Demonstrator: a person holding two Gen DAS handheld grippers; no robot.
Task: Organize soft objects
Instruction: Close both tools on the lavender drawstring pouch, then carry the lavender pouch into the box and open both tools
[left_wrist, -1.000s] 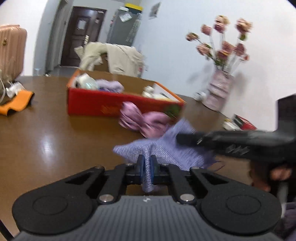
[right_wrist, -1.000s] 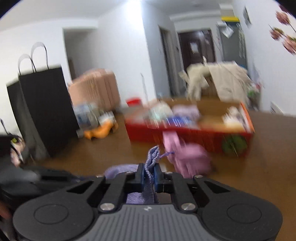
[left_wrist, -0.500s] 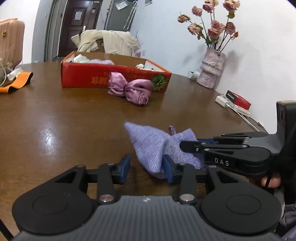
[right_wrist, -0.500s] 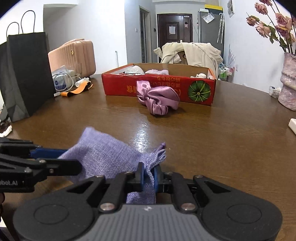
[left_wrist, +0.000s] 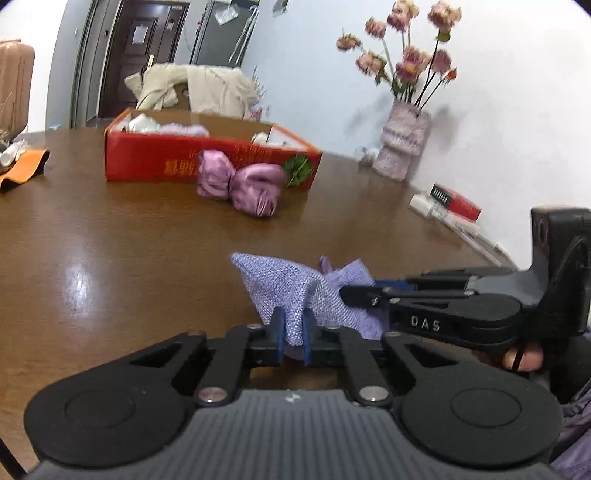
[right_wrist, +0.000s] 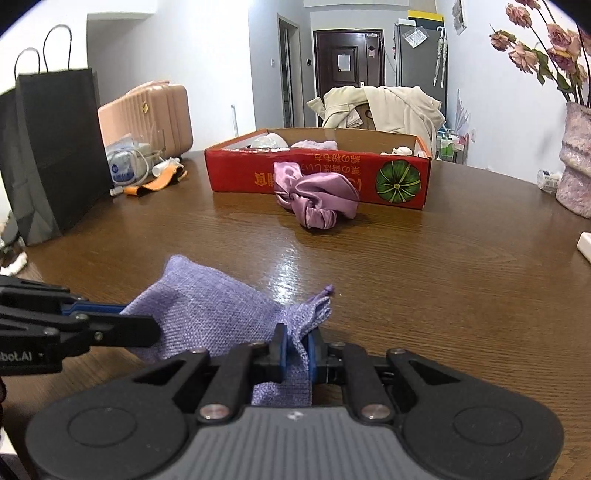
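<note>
lavender woven pouch (right_wrist: 207, 314) low over the brown table (right_wrist: 424, 280), pinched from two sides — left gripper (left_wrist: 293, 334) clamped on its closed end, right gripper (right_wrist: 295, 349) clamped on the gathered drawstring end. pink satin scrunchie (right_wrist: 317, 201) lies farther off, just in front of the red cardboard box (right_wrist: 236, 173) that holds other soft items.

White walls, dark door (right_wrist: 348, 62) at end of hall, grey fridge (right_wrist: 419, 62) beside it. Brown wood table (right_wrist: 424, 266) w/ glare patch; chair behind it draped w/ beige coat (right_wrist: 384, 107). Pink suitcase (right_wrist: 147, 114) & black bag (right_wrist: 55, 147) left, vase (left_wrist: 404, 144) w/ dried roses by right wall.
</note>
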